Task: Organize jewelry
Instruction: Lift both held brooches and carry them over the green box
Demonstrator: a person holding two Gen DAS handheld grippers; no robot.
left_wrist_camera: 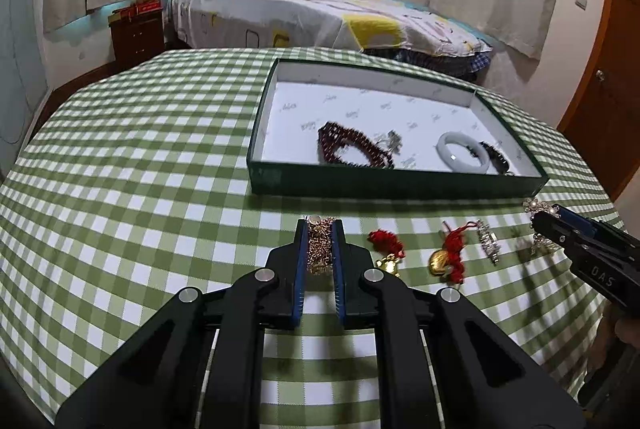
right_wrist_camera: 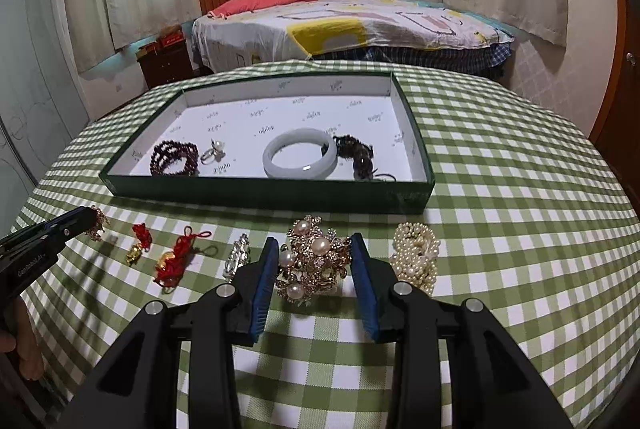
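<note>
My left gripper (left_wrist_camera: 320,225) is shut on a gold chain piece (left_wrist_camera: 319,249) just above the checked cloth. It also shows at the left edge of the right wrist view (right_wrist_camera: 86,217). My right gripper (right_wrist_camera: 314,243) is shut on a gold and pearl brooch (right_wrist_camera: 314,261), which fills the gap between its blue pads; it shows at the right edge of the left wrist view (left_wrist_camera: 538,219). The green tray (right_wrist_camera: 256,191) holds a dark red bead bracelet (right_wrist_camera: 174,157), a ring (right_wrist_camera: 212,153), a pale jade bangle (right_wrist_camera: 300,153) and a dark bead bracelet (right_wrist_camera: 358,153).
On the cloth in front of the tray lie two red-tasselled gold charms (right_wrist_camera: 138,243) (right_wrist_camera: 174,261), a silver crystal piece (right_wrist_camera: 237,257) and a pearl bracelet (right_wrist_camera: 416,253). A bed (right_wrist_camera: 352,25) and a nightstand (right_wrist_camera: 164,63) stand beyond the table.
</note>
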